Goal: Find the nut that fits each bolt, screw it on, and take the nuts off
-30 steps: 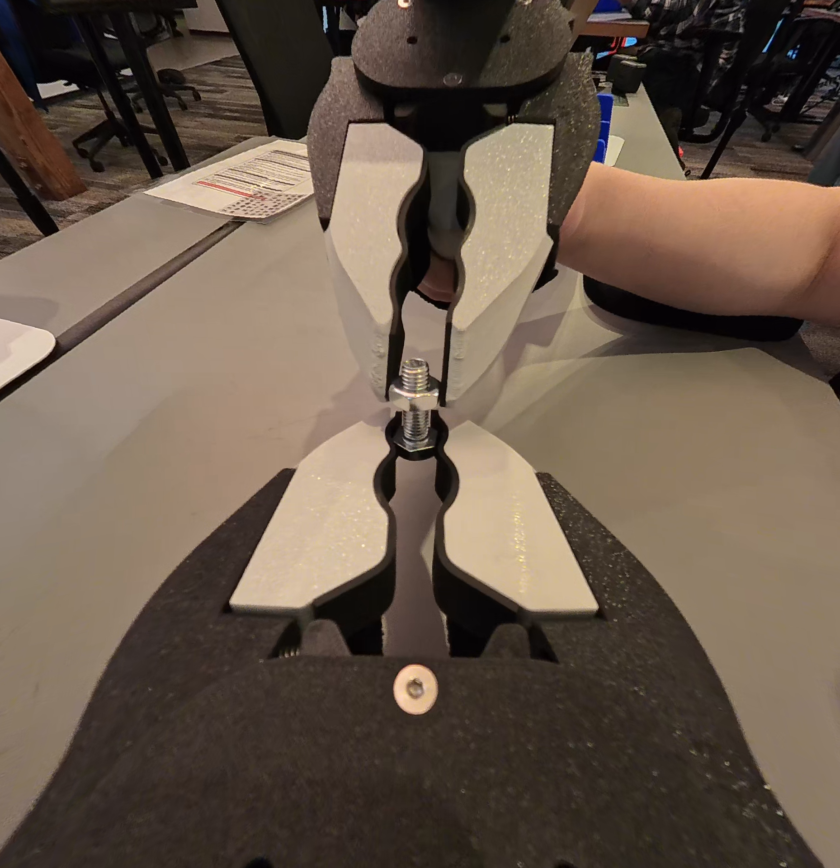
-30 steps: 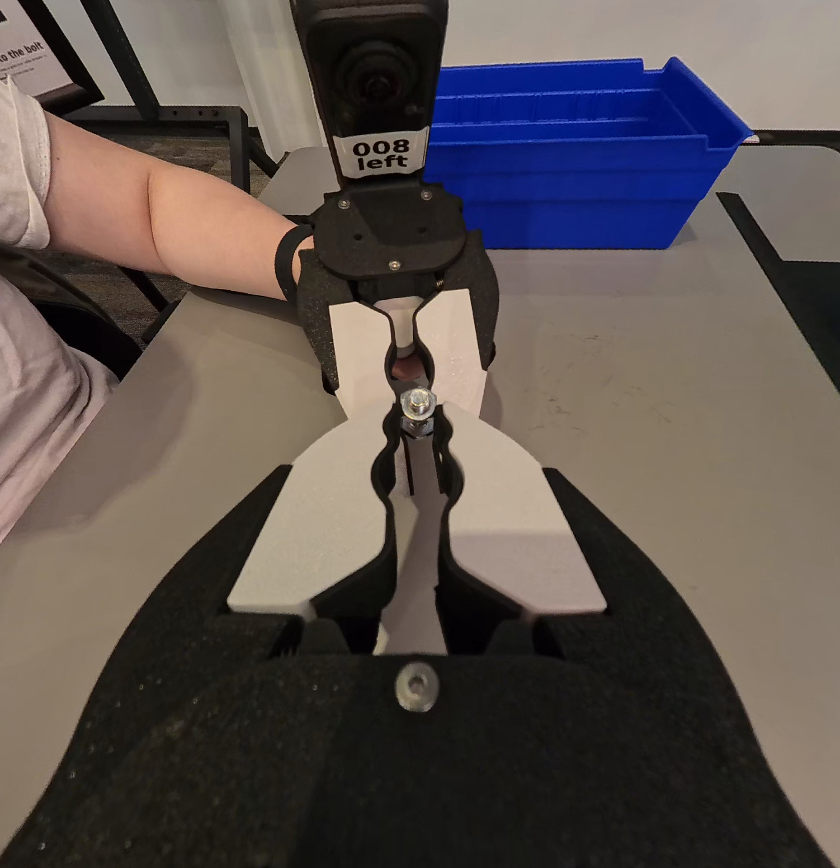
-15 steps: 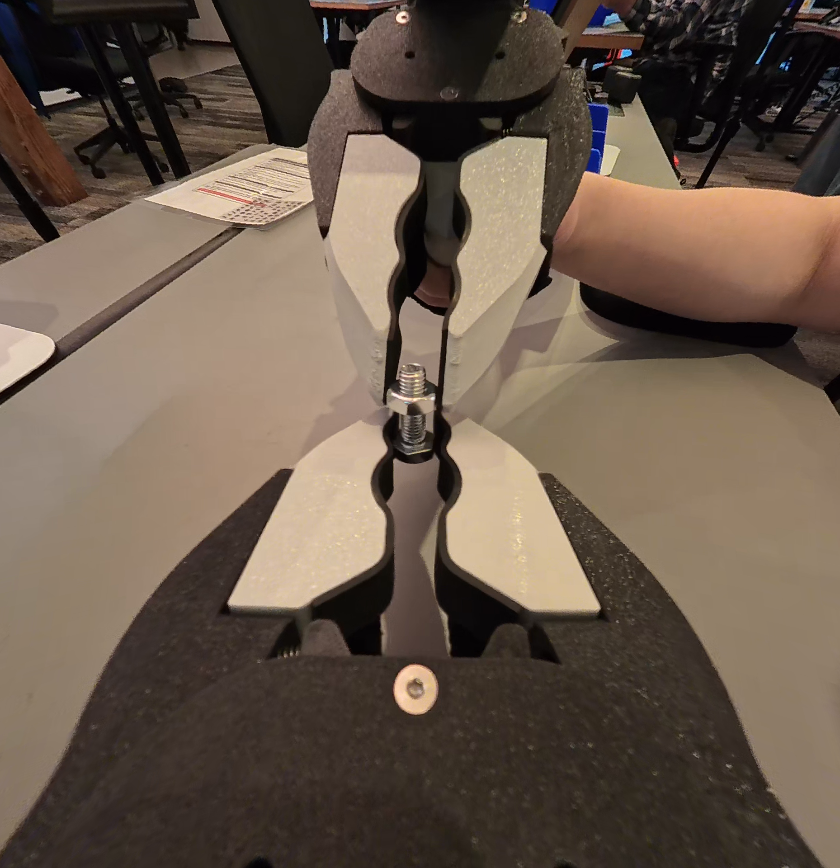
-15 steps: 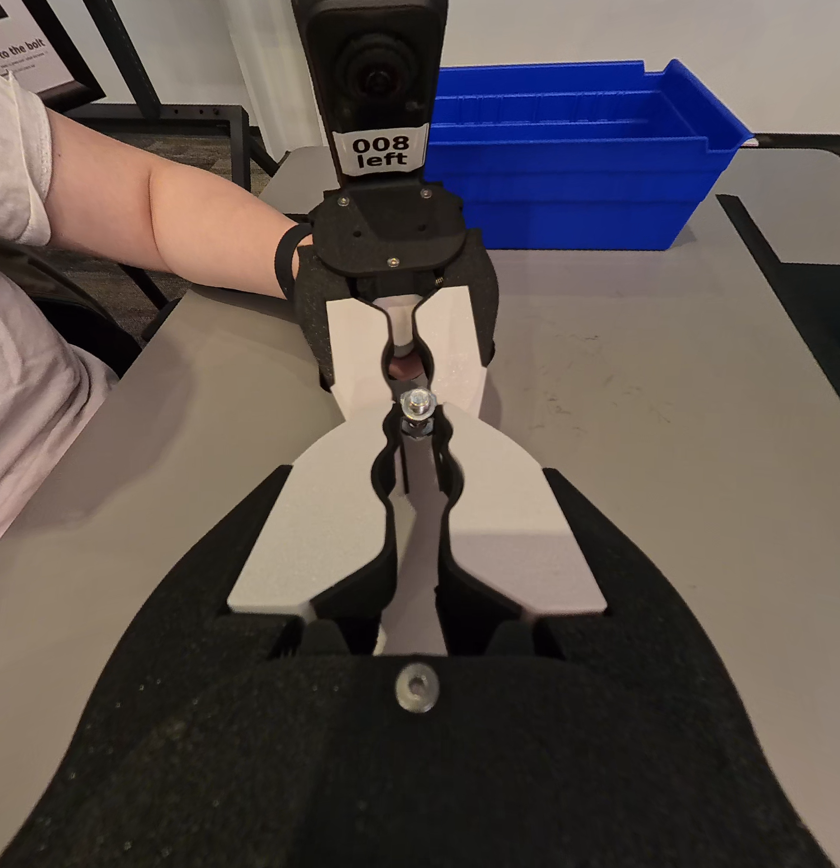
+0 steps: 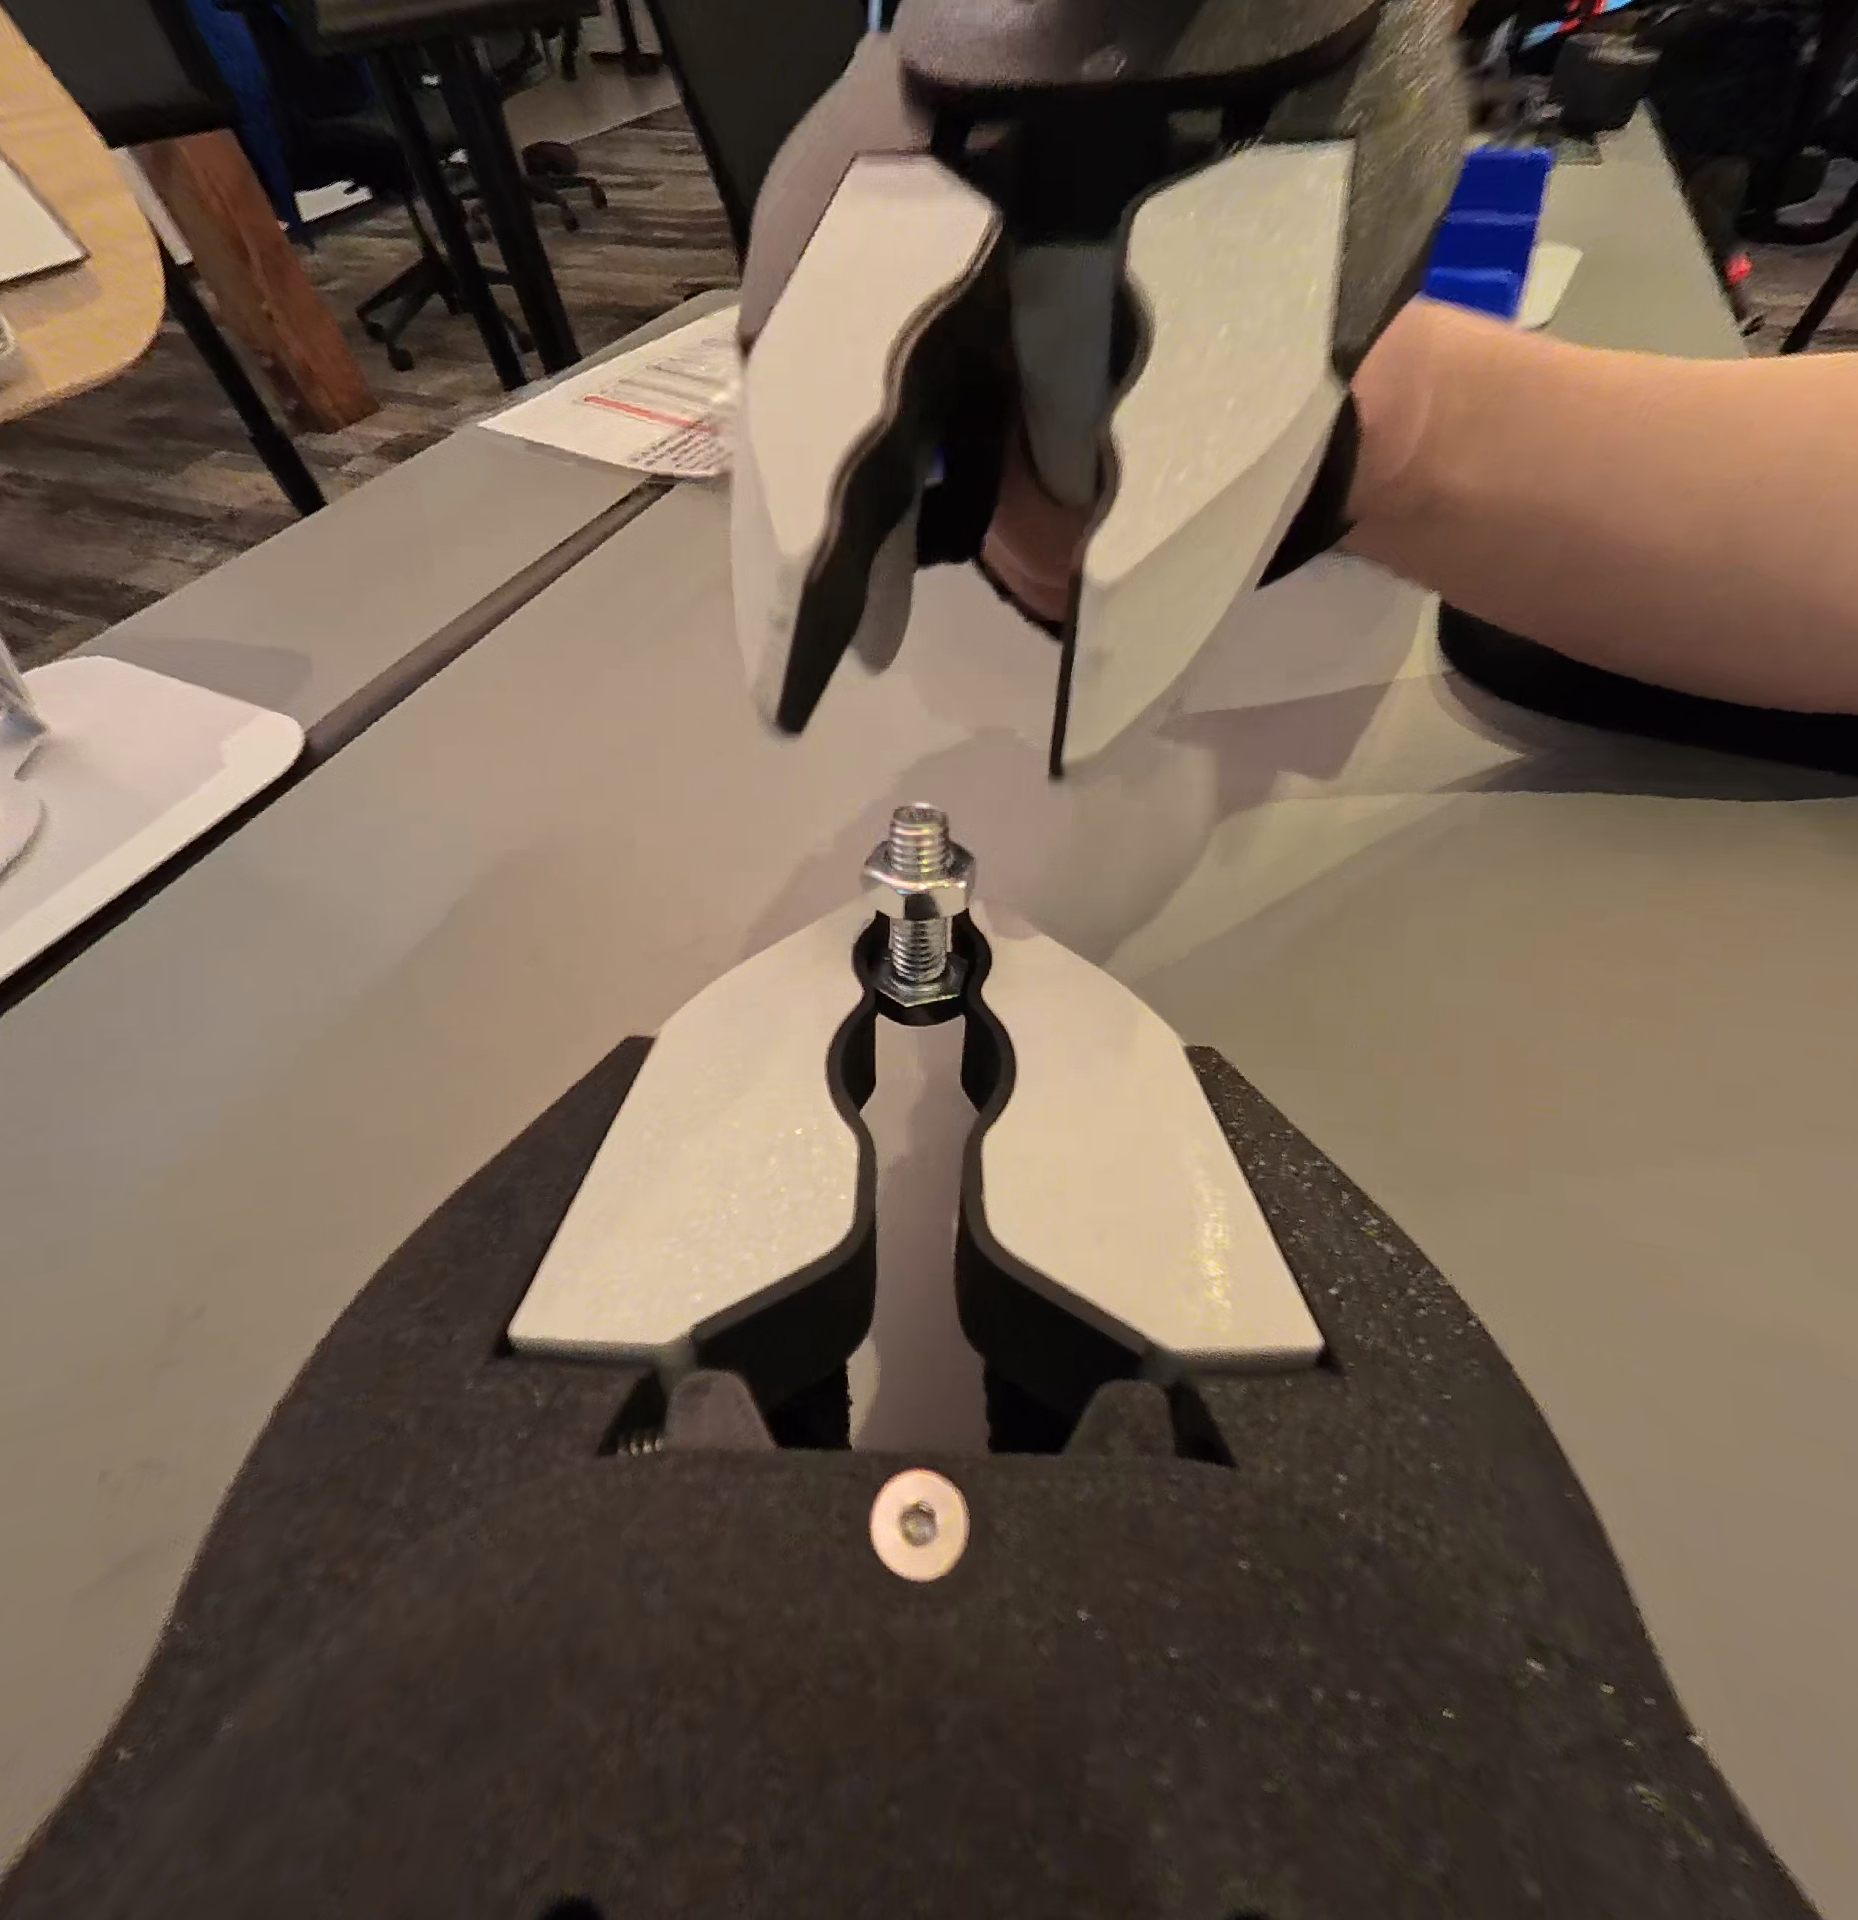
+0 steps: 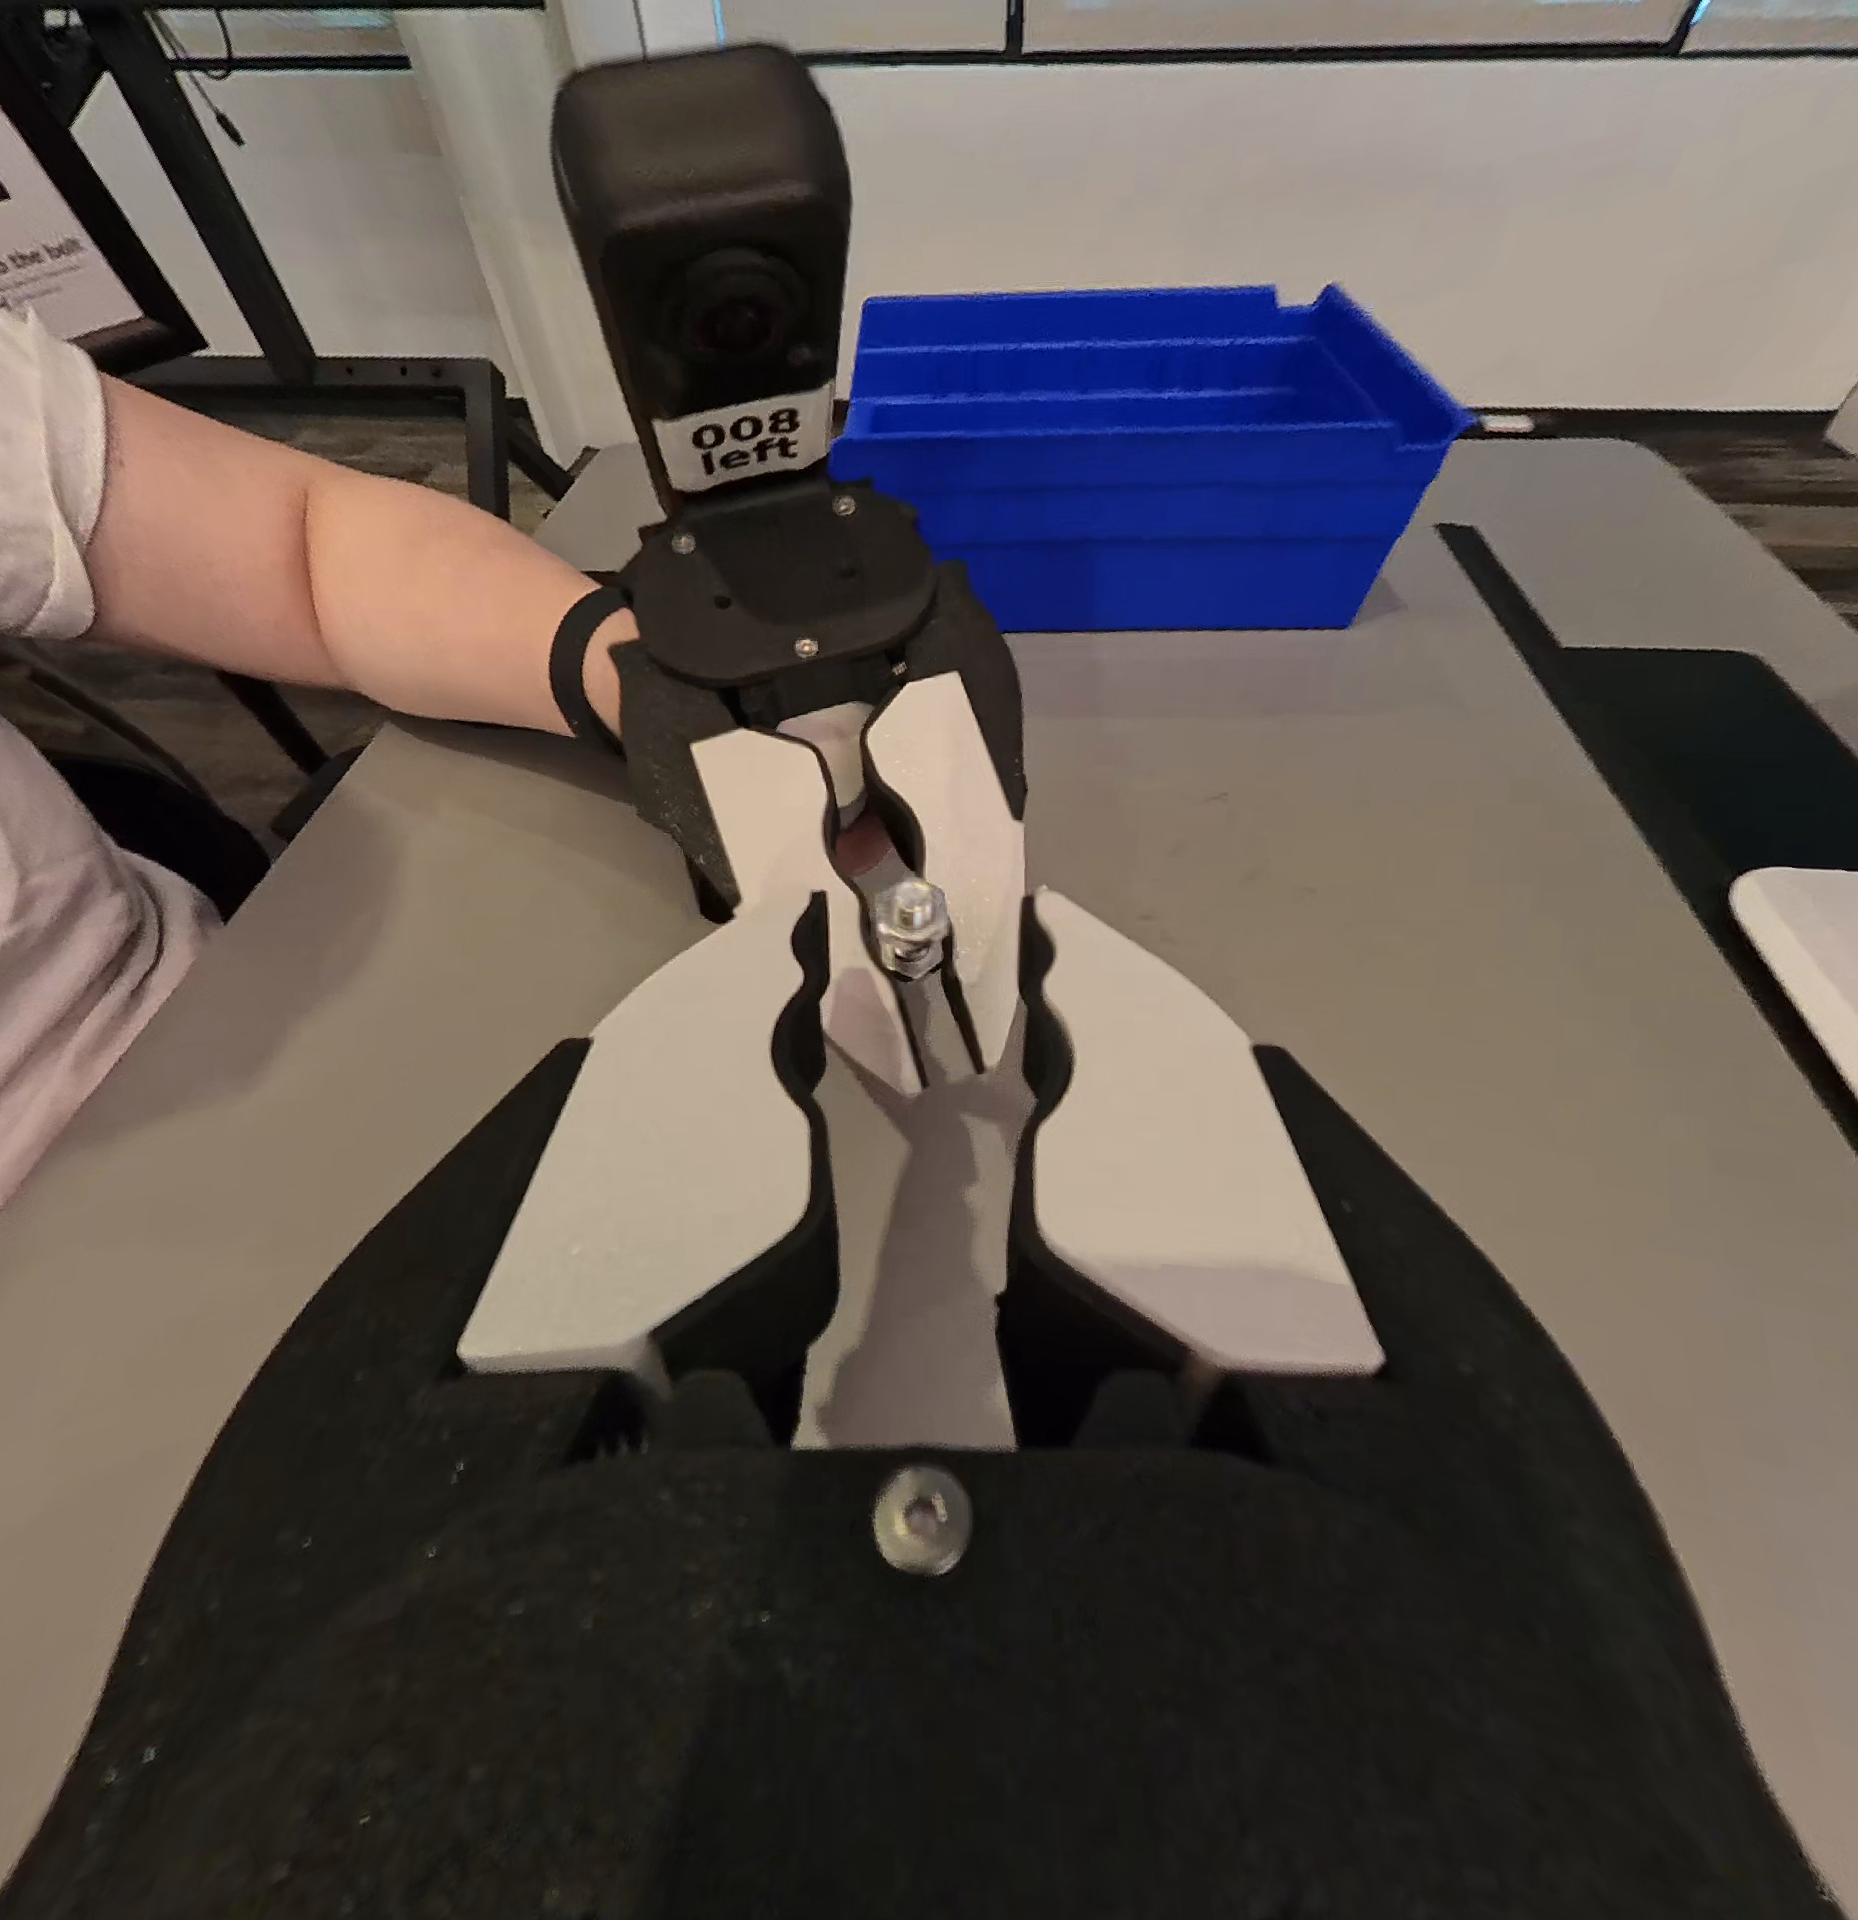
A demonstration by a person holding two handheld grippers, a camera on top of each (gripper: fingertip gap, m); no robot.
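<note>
- Left gripper [image 5: 914,961] clamped on the head of the bolt [image 5: 912,914], thread pointing up above the grey table [image 5: 281,1039].
- Silver nut [image 5: 917,879] threaded partway down the bolt, short of the head, thread tip showing above it.
- Right gripper [image 5: 920,748] spread wide and empty, fingertips just above the nut, touching nothing.
- Blue bin [image 6: 1143,468] well behind, at the table's far end.
</note>
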